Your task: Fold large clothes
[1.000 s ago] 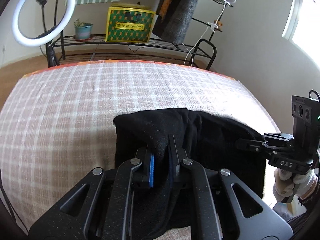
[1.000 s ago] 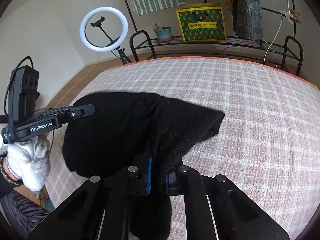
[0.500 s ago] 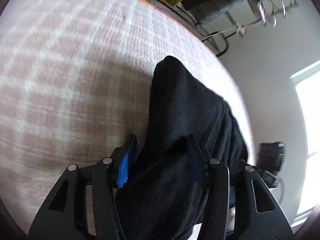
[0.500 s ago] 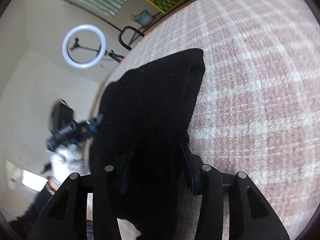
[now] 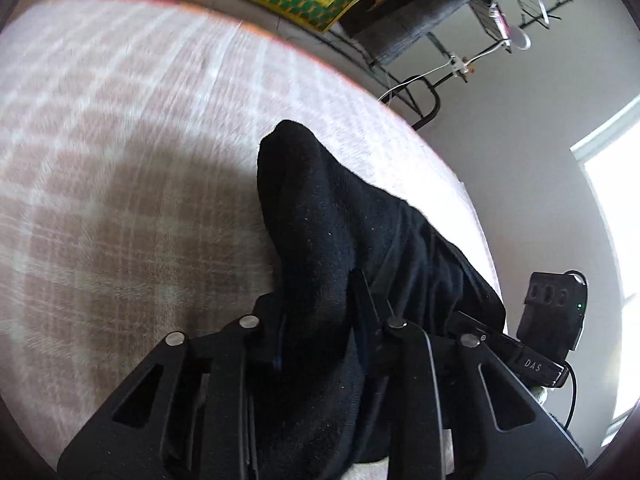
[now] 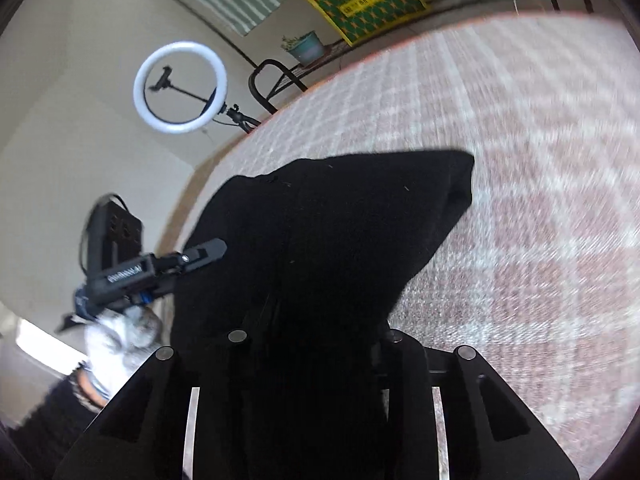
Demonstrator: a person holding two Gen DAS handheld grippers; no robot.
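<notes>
Both tongs are closing with folds of the black garment (image 5: 332,216) between their jaws: the left tongs (image 5: 320,320) pinch one bunch, the right tongs (image 6: 316,336) another. Beyond them the garment drapes onto the plaid-covered table (image 5: 120,140).

The black garment (image 5: 332,232) is a thick, soft, fleecy piece of clothing, dotted with pale lint. It lies bunched and doubled over on the pink-and-white checked bed cover (image 5: 120,184), near the cover's close edge. One folded corner (image 6: 460,176) juts out as a rounded point across the checks, with layered folds running back from it. Its near part rises off the cover in a heavy fold. Whether it is a sweater or trousers cannot be told.
</notes>
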